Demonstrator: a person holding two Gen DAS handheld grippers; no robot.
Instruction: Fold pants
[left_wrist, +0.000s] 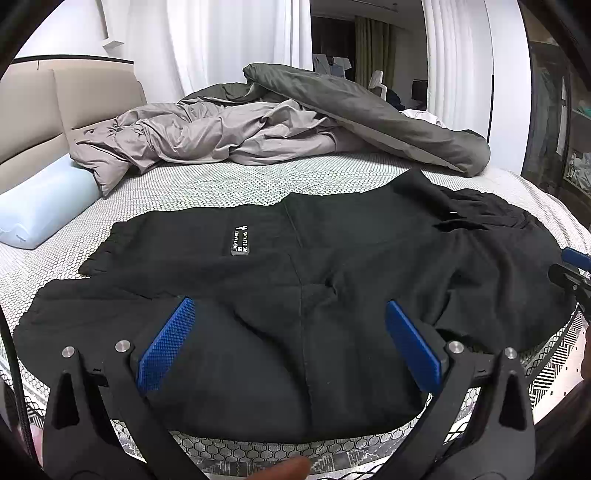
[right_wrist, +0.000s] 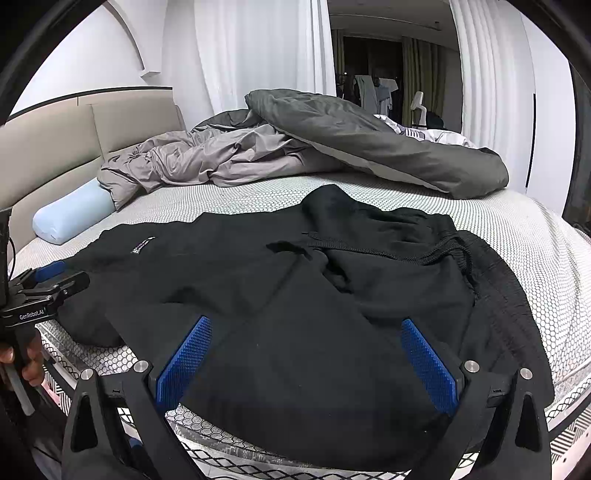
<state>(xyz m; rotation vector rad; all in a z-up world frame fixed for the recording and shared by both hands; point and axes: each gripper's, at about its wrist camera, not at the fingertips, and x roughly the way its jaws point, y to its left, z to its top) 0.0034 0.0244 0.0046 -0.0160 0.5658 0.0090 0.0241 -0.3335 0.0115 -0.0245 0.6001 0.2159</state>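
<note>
The black pants (left_wrist: 332, 266) lie spread across the near part of the bed (left_wrist: 207, 184), on its white dotted cover, reaching down to the near edge. The cloth is matte and thick, loosely flat but rumpled, with soft creases running from the middle. A long seam runs from the far edge toward the near edge in the left wrist view. A small dark label (left_wrist: 238, 240) with white lettering sits on the left part; the lettering is too small to read. On the right, the waist end is bunched, with a ribbed band and a black drawstring (right_wrist: 391, 251) lying across the folds.

The left gripper (left_wrist: 290, 343) hovers low over the near edge of the pants, its blue-padded jaws wide apart with nothing between them but the cloth below. The right gripper (right_wrist: 308, 360) sits likewise over the waist side, jaws wide, gripping nothing.

Behind the pants, well apart, a grey duvet (left_wrist: 332, 110) is heaped at the far side, and a pale blue pillow (left_wrist: 40, 206) lies against the headboard (left_wrist: 74, 99).
</note>
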